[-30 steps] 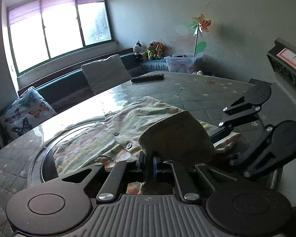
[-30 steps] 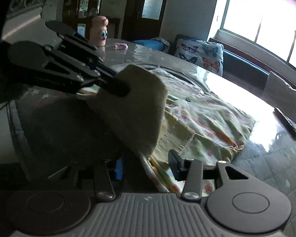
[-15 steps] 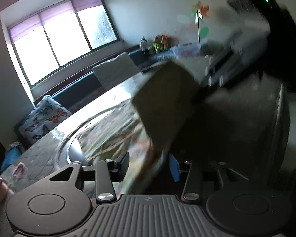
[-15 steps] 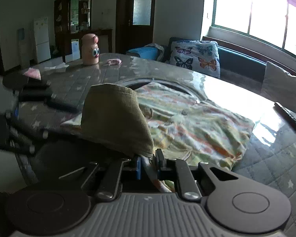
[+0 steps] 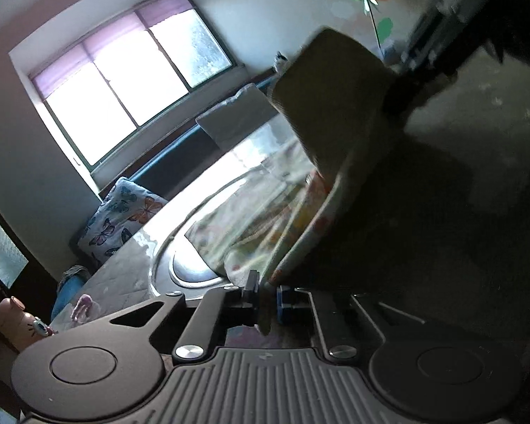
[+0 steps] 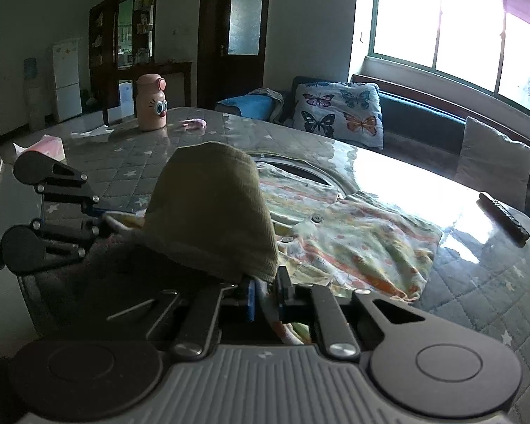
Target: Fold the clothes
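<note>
Left gripper (image 5: pixel 265 298) jaws are closing, a thin edge of the patterned garment (image 6: pixel 353 243) between them. Right gripper (image 6: pixel 265 298) is clamped down on the garment's near hem, right under the olive ribbed part (image 6: pixel 212 212), which looks like a collar or cuff; can't tell which. Both pinches are on the near edge, which is lifted; the rest of the garment lies flat on the quilted table cover (image 6: pixel 130 173), partly over the round glass inset (image 6: pixel 300 171).

Risks from here:
- Both bites look shallow, fabric barely inside the pads. Any sideways tension between the hands probably pulls the hem out of one of them, and the fold collapses unevenly.
- Left view is blurred and rolled hard, so I can't confirm how many layers the left has. If it caught only the top layer, the carry-over leaves the bottom layer behind and bunches.
- The olive part stands high and blocks the right camera's view of the landing zone, so alignment gets judged blind.
- Glossy table cover: the flat part may slide along instead of creasing.
- Remote control (image 6: pixel 503 221) lies near the far edge; a long throw could drape fabric onto it.
</note>
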Demonstrator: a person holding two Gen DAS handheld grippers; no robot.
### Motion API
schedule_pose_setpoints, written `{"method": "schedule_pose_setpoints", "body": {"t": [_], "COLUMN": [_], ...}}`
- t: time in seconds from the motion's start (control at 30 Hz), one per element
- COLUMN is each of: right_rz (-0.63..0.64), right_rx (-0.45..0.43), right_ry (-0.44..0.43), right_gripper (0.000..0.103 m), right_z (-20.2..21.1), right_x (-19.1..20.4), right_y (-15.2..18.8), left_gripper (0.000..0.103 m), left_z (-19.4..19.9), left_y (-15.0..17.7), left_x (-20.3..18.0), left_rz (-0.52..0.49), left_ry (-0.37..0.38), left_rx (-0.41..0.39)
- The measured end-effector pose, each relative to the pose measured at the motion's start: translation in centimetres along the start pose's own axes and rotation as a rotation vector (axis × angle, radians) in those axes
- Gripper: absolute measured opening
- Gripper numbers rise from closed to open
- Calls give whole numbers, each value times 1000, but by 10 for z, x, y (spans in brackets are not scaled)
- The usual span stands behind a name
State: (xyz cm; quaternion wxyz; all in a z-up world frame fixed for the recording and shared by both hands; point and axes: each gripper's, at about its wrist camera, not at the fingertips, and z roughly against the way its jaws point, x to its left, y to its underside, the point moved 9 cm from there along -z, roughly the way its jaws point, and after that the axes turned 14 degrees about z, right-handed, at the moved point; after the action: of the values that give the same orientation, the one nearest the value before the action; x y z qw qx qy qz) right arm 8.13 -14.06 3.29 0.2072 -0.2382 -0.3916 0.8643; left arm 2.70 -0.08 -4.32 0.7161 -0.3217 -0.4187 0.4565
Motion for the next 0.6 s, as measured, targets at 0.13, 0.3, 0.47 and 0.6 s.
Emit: {"method": "schedule_pose_setpoints", "body": {"t": [0.13,0.3,0.47,0.6], "right_rz": [3,31,80,98], "right_rx": [-33,-57,-58,-45], "right_ry": [-2,-29,-64,-72], "right_gripper": [9,9,8,8], "right_z": [18,64,105,105], "right_x": [2,18,43,40], "right_y": [-6,-10,-12,-18], "left_gripper": [9,9,9,9], "left_z": [21,68,110,107], "left_y": [-16,-26,-31,-39], "left_x": [6,0,-4,2], "left_rz": [33,57,95,118], "left_ry": [18,99,181,201], "left_rx": [-31,2,48,64]}}
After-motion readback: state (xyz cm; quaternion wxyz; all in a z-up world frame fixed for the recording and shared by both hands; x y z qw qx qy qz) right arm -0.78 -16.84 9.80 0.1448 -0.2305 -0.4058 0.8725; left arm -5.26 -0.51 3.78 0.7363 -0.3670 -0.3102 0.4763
